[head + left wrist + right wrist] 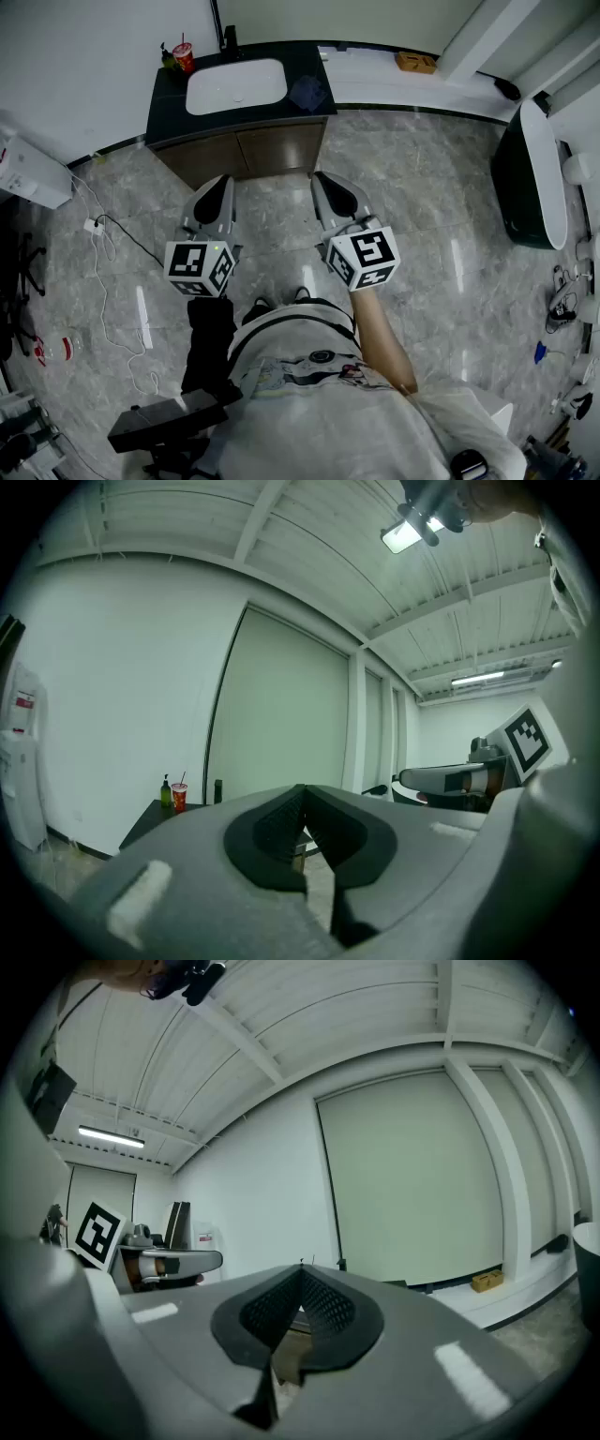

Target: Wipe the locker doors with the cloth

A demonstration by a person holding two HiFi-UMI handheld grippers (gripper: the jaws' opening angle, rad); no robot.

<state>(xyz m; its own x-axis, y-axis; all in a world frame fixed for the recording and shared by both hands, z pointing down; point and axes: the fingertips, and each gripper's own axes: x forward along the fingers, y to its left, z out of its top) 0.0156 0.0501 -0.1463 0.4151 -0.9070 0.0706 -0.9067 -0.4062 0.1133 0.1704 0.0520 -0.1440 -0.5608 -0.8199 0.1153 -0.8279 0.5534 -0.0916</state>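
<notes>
A dark blue cloth (307, 92) lies on the black counter (164, 103), right of the white basin. I cannot make out any locker doors in these views. My left gripper (219, 183) and right gripper (325, 180) are held side by side over the marble floor, pointing level at the counter's wooden front and short of it. The jaws of both are shut with nothing between them, as the left gripper (302, 790) and the right gripper (300, 1272) also show in their own views. The cloth is well beyond both tips.
A white sink basin (236, 85), a red cup (184, 56) and a green bottle (169, 59) are on the counter. White cables (103, 281) trail over the floor at left. A black-and-white fixture (530, 178) stands at right, and a cardboard box (415, 62) lies by the far wall.
</notes>
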